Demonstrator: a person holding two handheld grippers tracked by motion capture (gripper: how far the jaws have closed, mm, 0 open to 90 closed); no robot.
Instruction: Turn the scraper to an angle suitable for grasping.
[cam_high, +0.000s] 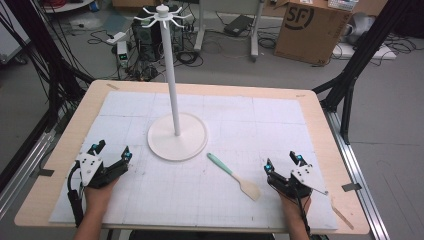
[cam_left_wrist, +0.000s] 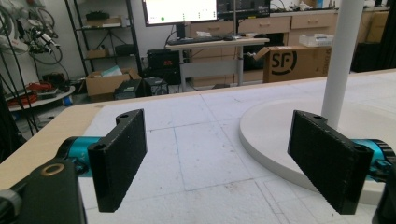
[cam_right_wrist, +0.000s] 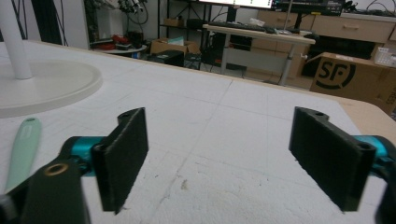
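1. High view: a wooden desk (cam_high: 60, 150) is seen covered by a white gridded mat (cam_high: 225, 190), and a white stand (cam_high: 176, 135) with a round base and a tall pole is set at its middle.
2. Beyond the desk, a grey floor strewn with cables, black frame legs and a cardboard box (cam_high: 311, 27) are seen.
3. A spatula (cam_high: 235, 176) with a mint-green handle and a pale blade is laid flat on the mat, just in front of the stand's base.
4. The spatula is found left of the right gripper (cam_high: 284, 164), near it but untouched; its fingers are spread wide apart on nothing.
5. The left gripper (cam_high: 113, 149) is held well apart from the spatula, fingers likewise spread and empty.
6. "SF" is printed on the box.
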